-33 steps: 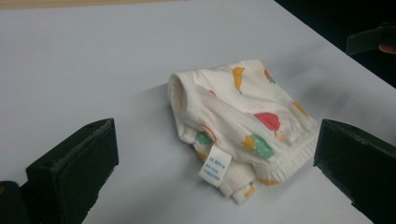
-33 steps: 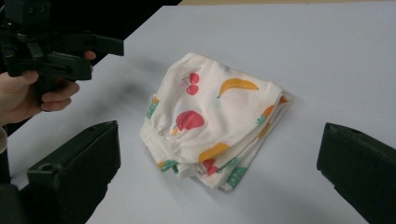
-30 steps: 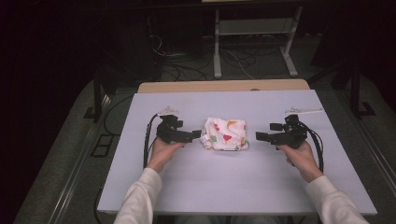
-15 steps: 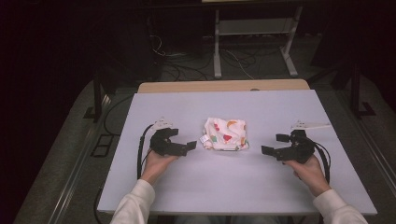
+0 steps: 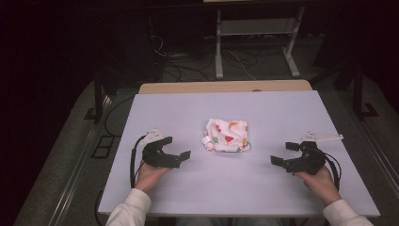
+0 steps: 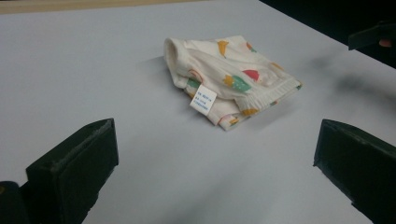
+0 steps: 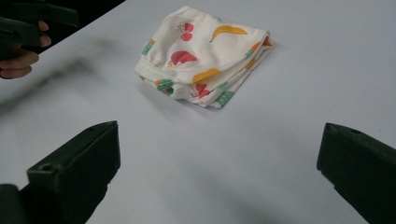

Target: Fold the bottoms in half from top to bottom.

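- White folded cloth, printed with red, orange and green fruit shapes, lies flat near the middle of the pale table, touched by nothing.
- Its small white label with blue print sticks out at the corner facing the left gripper.
- Left gripper: held in the person's left hand at the near-left part of the table, jaws pointing right and slightly forward toward the cloth. Jaws stand wide apart with nothing between them; released. It sits near the cloth but clearly apart from it.
- Left forearm enters from the bottom edge in a white sleeve, angled up and to the right, wrist roughly straight.
- Right gripper: held in the person's right hand at the near-right part of the table, jaws pointing left toward the cloth. Jaws spread wide, empty; released. It stands farther from the cloth than the left gripper does.
- Right forearm enters from the bottom right corner, angled up and to the left, with a white cuff at the wrist.
- Left gripper view: the cloth lies ahead, between and beyond the two black jaws, with bare table in the gap.
- Right gripper view: the cloth lies ahead and left of centre; the other hand and its gripper show at the upper left edge.
- Black cable loops from the left gripper along the table's left side.
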Demonstrator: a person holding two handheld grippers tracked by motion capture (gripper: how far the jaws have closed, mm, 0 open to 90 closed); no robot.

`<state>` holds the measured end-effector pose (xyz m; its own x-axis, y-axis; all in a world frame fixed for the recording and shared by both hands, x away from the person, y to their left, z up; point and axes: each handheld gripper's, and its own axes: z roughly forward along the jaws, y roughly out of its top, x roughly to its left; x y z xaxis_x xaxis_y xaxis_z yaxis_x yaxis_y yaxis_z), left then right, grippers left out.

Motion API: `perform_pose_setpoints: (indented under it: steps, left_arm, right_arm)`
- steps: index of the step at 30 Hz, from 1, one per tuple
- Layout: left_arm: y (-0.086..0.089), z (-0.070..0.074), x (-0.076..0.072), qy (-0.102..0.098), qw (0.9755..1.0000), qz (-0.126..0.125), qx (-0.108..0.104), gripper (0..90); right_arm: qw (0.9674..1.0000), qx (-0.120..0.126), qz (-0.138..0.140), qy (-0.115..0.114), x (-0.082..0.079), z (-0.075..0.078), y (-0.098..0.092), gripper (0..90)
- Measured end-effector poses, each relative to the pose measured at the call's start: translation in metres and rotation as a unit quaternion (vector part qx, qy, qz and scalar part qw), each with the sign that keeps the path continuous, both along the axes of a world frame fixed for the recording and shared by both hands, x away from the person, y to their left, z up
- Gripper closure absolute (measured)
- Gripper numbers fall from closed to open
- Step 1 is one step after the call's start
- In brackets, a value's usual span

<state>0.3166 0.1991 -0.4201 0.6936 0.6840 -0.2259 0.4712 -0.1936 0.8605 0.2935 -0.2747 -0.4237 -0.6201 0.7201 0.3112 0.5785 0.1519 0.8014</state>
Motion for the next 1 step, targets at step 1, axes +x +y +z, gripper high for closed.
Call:
perform_pose_setpoints:
  steps: [1]
  left_arm:
    - [0.0014, -0.0011, -0.0003, 0.002, 1.0, 0.0, -0.005, 0.0]
  right_arm:
    - [1.0, -0.001, 0.0, 0.0, -0.0001, -0.0001, 0.0001, 0.0]
